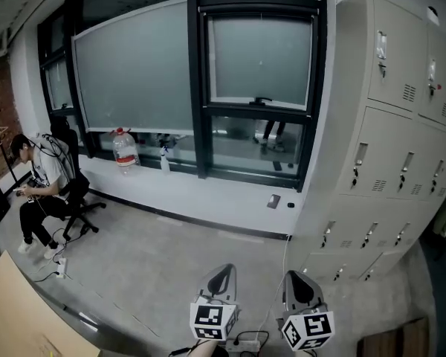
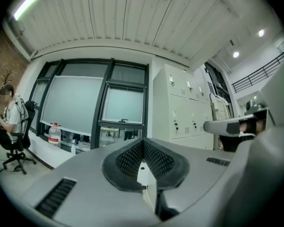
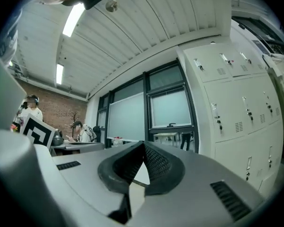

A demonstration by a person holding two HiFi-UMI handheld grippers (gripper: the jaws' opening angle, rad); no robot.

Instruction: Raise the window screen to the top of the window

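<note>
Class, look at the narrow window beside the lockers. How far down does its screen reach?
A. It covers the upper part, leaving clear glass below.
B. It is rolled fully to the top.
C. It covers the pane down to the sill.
A: the screen ends at its handle, with clear glass underneath.

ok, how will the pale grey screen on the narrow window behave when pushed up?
Probably floppy: the pale grey translucent window screen looks like thin sheet, so push its bottom rail, not the sheet. Likely light, since one small dark handle at the rail's middle seems meant to lift it; off-centre pushing may tilt it.
</note>
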